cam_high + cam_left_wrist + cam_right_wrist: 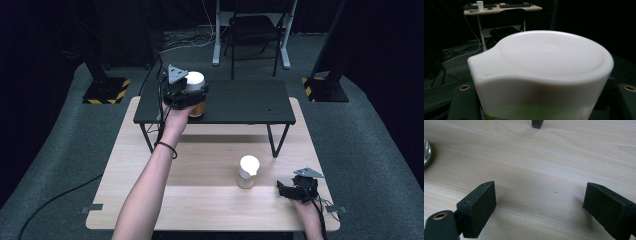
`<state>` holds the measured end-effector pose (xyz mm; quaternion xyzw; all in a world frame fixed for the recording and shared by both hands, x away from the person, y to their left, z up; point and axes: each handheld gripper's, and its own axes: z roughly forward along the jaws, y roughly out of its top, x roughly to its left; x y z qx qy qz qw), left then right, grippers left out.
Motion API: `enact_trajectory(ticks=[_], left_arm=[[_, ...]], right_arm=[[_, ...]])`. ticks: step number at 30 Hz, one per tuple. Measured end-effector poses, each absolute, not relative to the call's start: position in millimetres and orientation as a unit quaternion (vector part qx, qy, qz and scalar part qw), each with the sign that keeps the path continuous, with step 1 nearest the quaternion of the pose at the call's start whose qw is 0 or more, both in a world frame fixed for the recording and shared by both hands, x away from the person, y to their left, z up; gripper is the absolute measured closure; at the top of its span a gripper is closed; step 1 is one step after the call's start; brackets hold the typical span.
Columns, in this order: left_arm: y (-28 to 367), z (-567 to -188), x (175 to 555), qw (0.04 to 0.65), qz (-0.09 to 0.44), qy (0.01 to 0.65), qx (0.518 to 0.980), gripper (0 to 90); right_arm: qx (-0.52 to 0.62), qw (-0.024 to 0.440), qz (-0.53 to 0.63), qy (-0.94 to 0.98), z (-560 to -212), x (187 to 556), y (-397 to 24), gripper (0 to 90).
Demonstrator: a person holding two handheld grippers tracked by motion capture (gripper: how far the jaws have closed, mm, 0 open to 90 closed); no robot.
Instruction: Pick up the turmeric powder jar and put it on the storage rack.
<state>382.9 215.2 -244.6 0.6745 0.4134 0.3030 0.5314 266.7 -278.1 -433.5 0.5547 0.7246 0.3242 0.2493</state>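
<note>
A jar with a white spouted lid and amber contents stands on the left part of a low black shelf. My left gripper is shut on the jar, its jaws pressed against both sides just under the lid. A second jar of the same kind stands on the wooden table, right of centre. My right gripper rests low over the table just right of that jar. It is open, with bare wood between its jaws. The glass edge of the second jar shows at the far left.
The black shelf stands on thin legs across the far half of the table; one foot is ahead of my right gripper. A black chair and a desk frame stand on the floor behind. Cables trail from both grippers.
</note>
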Motion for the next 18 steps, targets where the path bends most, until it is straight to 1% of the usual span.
enact_trajectory(ticks=[3,5,6,9,18], left_arm=[[215.3,-242.4,382.5,0.528,0.299,0.414,0.679,22.6],[216.5,-241.4,382.1,0.529,0.293,0.414,0.680,17.8],[216.9,-240.5,381.6,0.529,0.292,0.413,0.681,17.8],[219.3,-237.7,379.9,0.526,0.285,0.414,0.686,13.1],[235.9,-232.3,363.2,0.536,0.277,0.401,0.689,10.1]], right_arm=[[0.555,0.249,0.324,0.725,-433.5,266.7,-278.0,9.8],[0.555,0.249,0.324,0.725,-433.5,266.7,-278.0,9.8],[0.555,0.249,0.324,0.725,-433.5,266.7,-278.0,9.8],[0.555,0.249,0.324,0.725,-433.5,266.7,-278.1,9.8],[0.555,0.249,0.324,0.724,-433.4,266.7,-278.0,9.8]])
